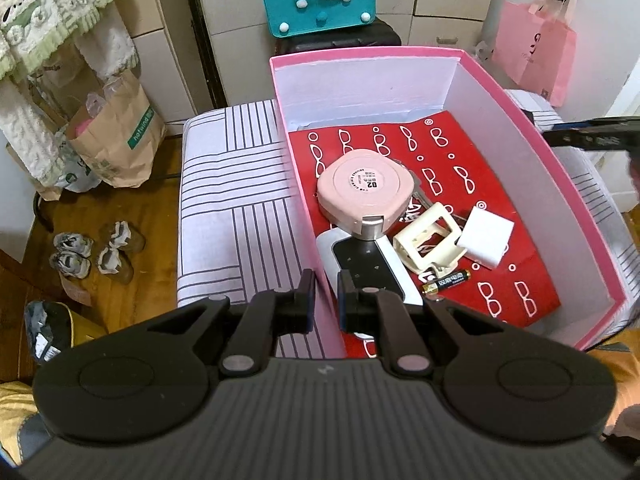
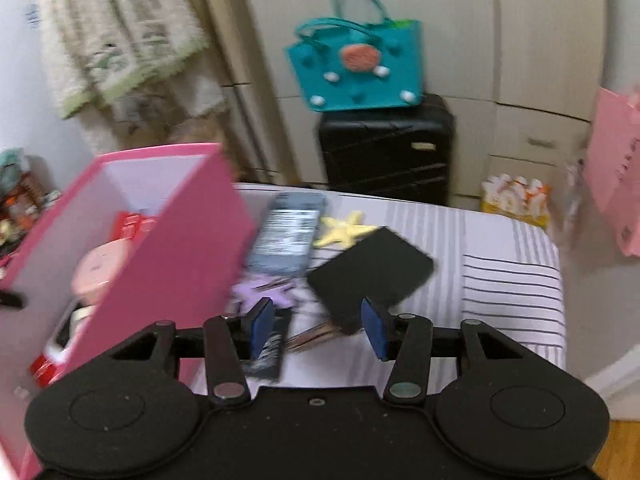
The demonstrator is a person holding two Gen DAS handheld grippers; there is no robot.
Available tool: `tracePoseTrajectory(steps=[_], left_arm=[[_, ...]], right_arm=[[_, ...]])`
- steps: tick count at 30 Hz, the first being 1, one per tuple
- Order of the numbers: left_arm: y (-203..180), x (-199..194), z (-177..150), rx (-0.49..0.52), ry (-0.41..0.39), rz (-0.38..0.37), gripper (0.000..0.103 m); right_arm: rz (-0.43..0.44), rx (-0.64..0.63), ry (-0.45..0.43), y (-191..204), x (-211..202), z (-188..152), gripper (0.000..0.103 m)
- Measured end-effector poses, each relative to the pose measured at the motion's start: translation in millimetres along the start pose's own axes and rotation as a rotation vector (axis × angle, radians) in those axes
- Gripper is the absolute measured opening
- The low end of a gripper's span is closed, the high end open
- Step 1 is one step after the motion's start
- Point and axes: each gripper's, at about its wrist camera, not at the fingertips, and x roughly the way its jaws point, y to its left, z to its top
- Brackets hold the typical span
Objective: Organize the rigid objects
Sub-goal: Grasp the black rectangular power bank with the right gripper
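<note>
The pink box (image 1: 304, 200) holds 1 battery (image 1: 446, 283) and 1 pink case (image 1: 365, 190).

The pink round case (image 1: 365, 190) reads "02"; the paper bag (image 1: 120, 132) seemingly reads "hotwind".

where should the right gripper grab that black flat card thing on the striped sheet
Take the black flat pad by its near edge, coming from above and in front. It lies tilted, with its near end raised over the keys, so that thin edge is free for a pinch across its thickness. The right gripper is open and empty just short of that edge. The view is blurred, so this is a judgement.
</note>
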Motion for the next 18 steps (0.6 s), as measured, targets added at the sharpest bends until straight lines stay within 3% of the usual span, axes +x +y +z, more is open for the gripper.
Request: tracePoseTrajectory(steps=[3, 6, 9, 14, 18], left_arm=[[-1.8, -4.5, -2.5, 0.006, -0.017, 0.001, 0.010], [-2.1, -6.5, -4.0, 0.007, -0.019, 0.000, 0.010], [-1.2, -7.6, -4.1, 0.007, -0.011, -0.003, 0.010], [-0.9, -7.8, -2.5, 0.010, -0.010, -0.002, 0.010], [-3.4, -7.7, -5.3, 0.013, -0.019, -0.004, 0.010]], right_arm=[[-0.021, 0.127, 0.041, -13.4, 20.2, 10.4, 0.074], [-0.021, 0.191, 0.074, -21.3, 32.9, 19.2, 0.075], [-0.026, 0.205, 0.067, -17.8, 38.2, 24.7, 0.088], [-0.126, 0.124, 0.056, -1.5, 50.8, 31.1, 0.089], [-0.149, 0.083, 0.061, 3.5, 62.9, 33.6, 0.091]])
